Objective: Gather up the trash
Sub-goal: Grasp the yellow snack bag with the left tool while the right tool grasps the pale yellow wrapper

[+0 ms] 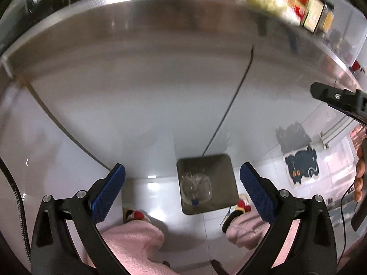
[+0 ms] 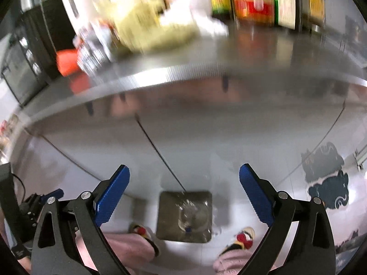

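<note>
1. My left tongs (image 1: pixel 182 191) are spread wide with nothing between the blue pads; my right tongs (image 2: pixel 184 194) are just the same, wide apart and empty.
2. Both point down over the front edge of the steel surface (image 2: pixel 263 52) toward the floor, where a square bin (image 1: pixel 226 167) stands between my slippered feet.
3. Inside the bin lies a clear plastic bottle (image 1: pixel 195 186) with a blue cap; the right view shows it there too (image 2: pixel 191 217). I take that as one piece of trash already collected.
4. More seems to be left. Up on the surface, a yellowish crumpled heap (image 2: pixel 149 23) and something white and crumpled (image 2: pixel 199 13) beside it look like trash, though both are badly blurred and I cannot say what they are.
5. An orange thing (image 2: pixel 66 61) near the left end is also too smeared to name.
6. The jars and bottles (image 2: pixel 252 2) at the back look like pantry goods, not rubbish.
7. My judgement: the job is under way, not finished; the next step is likely up to the surface for that heap.
</note>
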{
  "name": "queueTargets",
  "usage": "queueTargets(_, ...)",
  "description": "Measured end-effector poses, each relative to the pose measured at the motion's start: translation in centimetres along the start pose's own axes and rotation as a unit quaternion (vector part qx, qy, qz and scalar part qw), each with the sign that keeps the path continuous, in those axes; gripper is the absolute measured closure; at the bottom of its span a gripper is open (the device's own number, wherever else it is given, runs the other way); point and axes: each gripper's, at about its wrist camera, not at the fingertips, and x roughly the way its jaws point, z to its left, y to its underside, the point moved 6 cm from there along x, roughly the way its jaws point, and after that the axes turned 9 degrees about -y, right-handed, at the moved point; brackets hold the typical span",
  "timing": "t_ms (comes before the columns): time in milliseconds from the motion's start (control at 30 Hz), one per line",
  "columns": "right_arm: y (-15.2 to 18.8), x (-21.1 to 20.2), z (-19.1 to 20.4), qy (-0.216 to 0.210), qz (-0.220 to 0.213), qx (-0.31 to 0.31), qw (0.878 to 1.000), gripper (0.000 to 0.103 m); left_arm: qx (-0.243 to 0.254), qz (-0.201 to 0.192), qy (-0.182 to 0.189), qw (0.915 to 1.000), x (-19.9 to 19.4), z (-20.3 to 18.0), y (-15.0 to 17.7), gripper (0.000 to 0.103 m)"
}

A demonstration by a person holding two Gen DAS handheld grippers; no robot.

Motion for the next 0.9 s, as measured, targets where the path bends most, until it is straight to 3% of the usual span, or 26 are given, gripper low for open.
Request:
queueTargets(133,-2.7,-2.6,1.8,-0.023,-0.019,0.002,1.000,0.006,-0.007,-0.030,0.002,0.9995,-3.8,1.2,-2.8,0.008)
queueTargets(267,-6.0,-4.4,2.4,-0.010,-0.045,-0.010,0.999,0.003,-0.019,-0.067,-0.002,0.9976,-7.2,3.1,-6.6,0.008)
queueTargets(367,-8.7,-4.6,3.3,-0.022,-0.049,-0.009,0.999,0.003,-0.025,-0.087,-0.009,0.9958,-9.0,4.2,-9.9,0.008)
queueTargets(600,-12.2,-3.3,4.5,-0.019,-0.046,-0.010,0.999,0.003,-0.023,-0.111,-0.014,0.9934,-10.2,5.2,-14.9,0.008)
queueTargets(900,-16.7,-0.2,4.9,-0.022,-0.038,0.007,0.999,0.005,-0.012,-0.118,-0.021,0.9927,-8.1,5.5,-23.4,0.009)
